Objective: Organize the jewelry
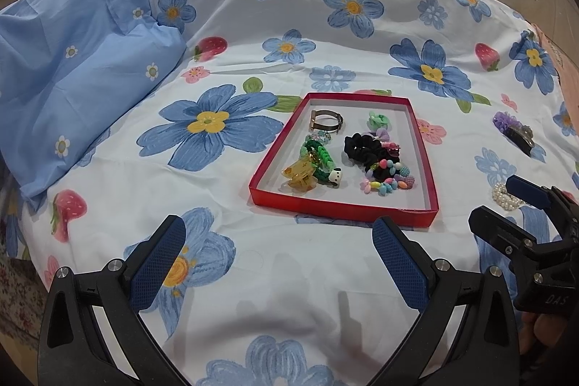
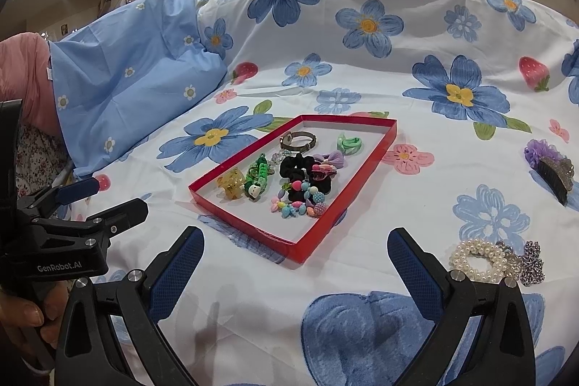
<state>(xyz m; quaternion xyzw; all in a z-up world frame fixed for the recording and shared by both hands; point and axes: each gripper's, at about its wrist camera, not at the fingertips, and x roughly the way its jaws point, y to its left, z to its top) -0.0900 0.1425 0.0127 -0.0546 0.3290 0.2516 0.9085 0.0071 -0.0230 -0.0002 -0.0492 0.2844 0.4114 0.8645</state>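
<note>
Left wrist view. Left gripper [image 1: 278, 263] spread wide, empty, hovering over the floral bedsheet [image 1: 253, 60] just short of the red tray [image 1: 343, 210]. Tray holds a watch-like band [image 1: 325, 122], a green chain bracelet [image 1: 318, 158], an amber claw clip [image 1: 300, 181], a black scrunchie [image 1: 362, 147], a coloured bead bracelet [image 1: 387, 185] and a mint hair tie [image 1: 378, 120]. Right of the tray, off it: the pearl bracelet [image 1: 501, 196], partly hidden behind the right gripper [image 1: 506, 205], and farther back a purple flower clip [image 1: 514, 131]. The right gripper's fingers are apart, one on each side of the pearls' near edge; no contact that I can make out.

Right wrist view. Right gripper [image 2: 296, 266] spread, holding nothing. Pearl bracelet [image 2: 477, 259] lies flat on the sheet just beside the right finger's outer side, right of the tray [image 2: 289, 250], with a silver charm cluster [image 2: 530, 263] attached on its far right. Purple flower clip [image 2: 550, 165] well beyond, long axis running away from the tray's near corner. Left gripper [image 2: 108, 198] sits left of the tray, fingers apart.

Judgement: pearls are the likely next pick. Right hand is much nearer; it needs a shift rightward to straddle the loop.
</note>
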